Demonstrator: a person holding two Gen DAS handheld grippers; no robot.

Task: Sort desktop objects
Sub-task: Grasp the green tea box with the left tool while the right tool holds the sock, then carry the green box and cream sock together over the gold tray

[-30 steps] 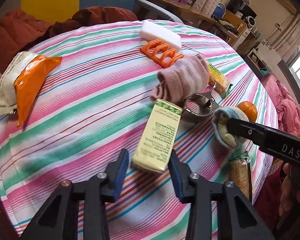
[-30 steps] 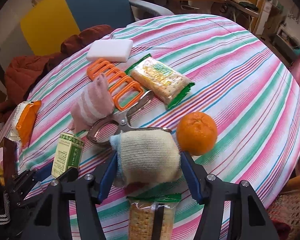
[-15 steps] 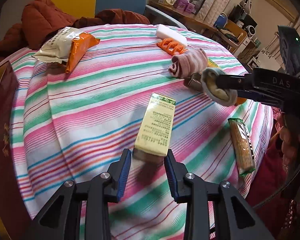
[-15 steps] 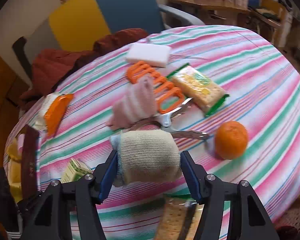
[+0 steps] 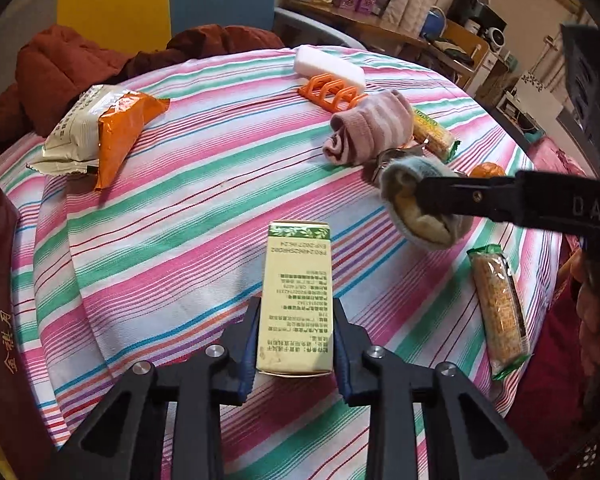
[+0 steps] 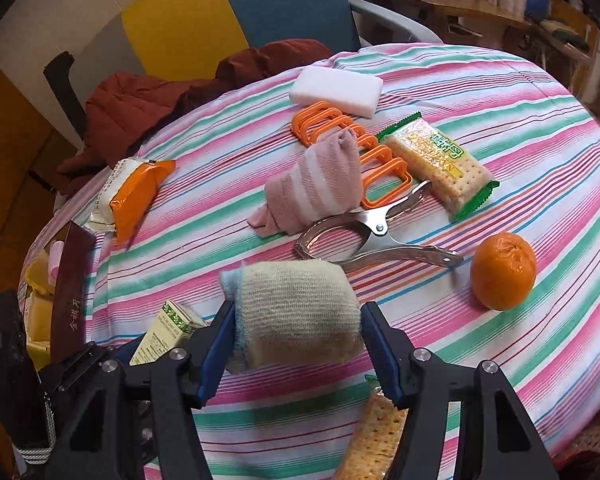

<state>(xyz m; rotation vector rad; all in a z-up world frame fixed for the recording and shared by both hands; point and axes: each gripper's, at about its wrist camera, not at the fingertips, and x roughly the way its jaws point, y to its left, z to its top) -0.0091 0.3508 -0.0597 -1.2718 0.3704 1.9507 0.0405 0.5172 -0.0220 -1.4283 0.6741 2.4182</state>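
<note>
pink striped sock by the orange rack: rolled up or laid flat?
Rolled up. The pink striped sock sits as a bunched roll on the tablecloth, its far end resting against the orange rack.

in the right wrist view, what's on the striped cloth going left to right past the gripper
orange and white snack bag → rolled pink striped sock → clear green-edged cracker packet → round orange mandarin

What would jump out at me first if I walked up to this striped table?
Probably the two black claws, each gripping something: the left claw pinches a pale yellow-green box at the table's near edge, and the right claw holds a rolled beige sock above the cloth. Beyond them, a bright orange fruit sits to the right of silver metal tongs.
</note>
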